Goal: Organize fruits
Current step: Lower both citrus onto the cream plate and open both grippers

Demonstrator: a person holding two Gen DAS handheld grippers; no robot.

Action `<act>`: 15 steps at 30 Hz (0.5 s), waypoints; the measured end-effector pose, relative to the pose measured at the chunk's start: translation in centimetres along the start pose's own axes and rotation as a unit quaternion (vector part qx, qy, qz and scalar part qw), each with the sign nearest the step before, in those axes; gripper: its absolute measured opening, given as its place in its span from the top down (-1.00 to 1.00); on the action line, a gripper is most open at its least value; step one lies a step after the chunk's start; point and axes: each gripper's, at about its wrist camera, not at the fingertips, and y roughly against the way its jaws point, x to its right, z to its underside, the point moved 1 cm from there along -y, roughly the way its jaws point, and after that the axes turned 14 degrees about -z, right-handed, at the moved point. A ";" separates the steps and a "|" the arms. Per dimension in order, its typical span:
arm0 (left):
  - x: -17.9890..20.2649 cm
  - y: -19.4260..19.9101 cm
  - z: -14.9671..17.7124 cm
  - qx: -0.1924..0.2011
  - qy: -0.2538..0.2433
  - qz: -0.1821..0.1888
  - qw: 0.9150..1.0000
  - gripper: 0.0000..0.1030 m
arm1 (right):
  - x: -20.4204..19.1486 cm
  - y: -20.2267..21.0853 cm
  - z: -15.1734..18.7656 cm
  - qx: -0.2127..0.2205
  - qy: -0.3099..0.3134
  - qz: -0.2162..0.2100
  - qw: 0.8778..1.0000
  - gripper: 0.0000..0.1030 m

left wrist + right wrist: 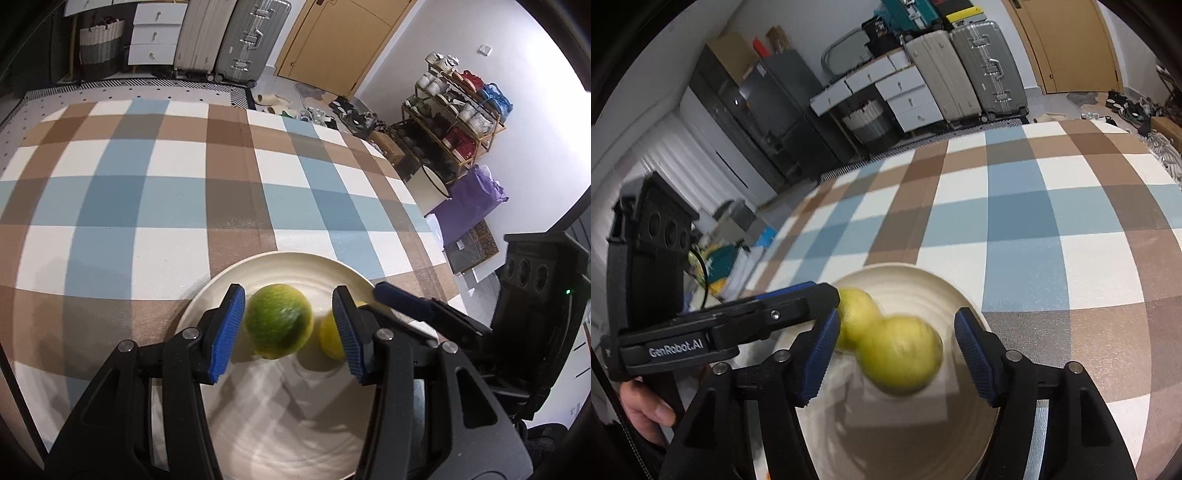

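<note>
Fruits: green fruit (279, 321) and yellow fruit (901, 358) touch side by side on the plate (288, 266), round, no clear long axis; green between the wide-open left gripper (288, 326), yellow between the wide-open right gripper (897, 354)

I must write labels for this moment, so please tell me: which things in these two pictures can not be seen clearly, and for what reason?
- Yellow fruit, left wrist view: mostly hidden behind a pad of the left gripper.
- Both fruits between the open jaws of the right gripper, right wrist view: motion blur, so contact cannot be told.
- Plate: near rim is hidden by the gripper bodies in both views.
</note>
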 end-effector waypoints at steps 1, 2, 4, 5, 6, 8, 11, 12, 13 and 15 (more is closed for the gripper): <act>-0.1 0.4 0.0 0.002 0.002 0.002 1.000 0.11 | -0.1 0.3 -0.1 0.004 0.001 0.001 1.000 -0.34; -0.2 0.8 0.1 0.004 0.004 0.000 1.000 0.11 | -0.4 0.8 -0.1 0.010 0.005 0.002 1.000 -0.34; -0.5 1.6 0.2 0.009 0.006 -0.002 1.000 0.11 | -0.8 1.8 -0.2 0.022 0.010 0.002 1.000 -0.34; -0.6 2.1 0.4 0.012 0.007 -0.005 1.000 0.11 | -0.9 2.1 -0.2 0.028 0.011 0.002 1.000 -0.34; -0.7 2.5 0.5 0.014 0.006 -0.008 1.000 0.11 | -1.0 2.5 -0.2 0.033 0.010 0.001 0.999 -0.34; -0.8 3.3 0.8 0.017 0.005 -0.011 1.000 0.11 | -1.4 3.6 0.0 0.047 0.009 -0.004 0.999 -0.34; -0.9 4.3 1.6 0.020 0.002 -0.015 1.000 0.11 | -2.0 4.6 0.3 0.057 0.012 -0.005 0.998 -0.34; -0.9 4.7 1.8 0.021 0.001 -0.019 1.000 0.10 | -2.4 5.0 0.4 0.061 0.014 -0.006 0.998 -0.34; -0.9 5.0 2.1 0.022 0.000 -0.020 1.000 0.10 | -2.5 5.2 0.5 0.063 0.015 -0.006 0.998 -0.34; -1.0 5.7 2.7 0.025 0.001 -0.023 0.999 0.08 | -3.1 5.8 0.8 0.068 0.020 -0.007 0.997 -0.34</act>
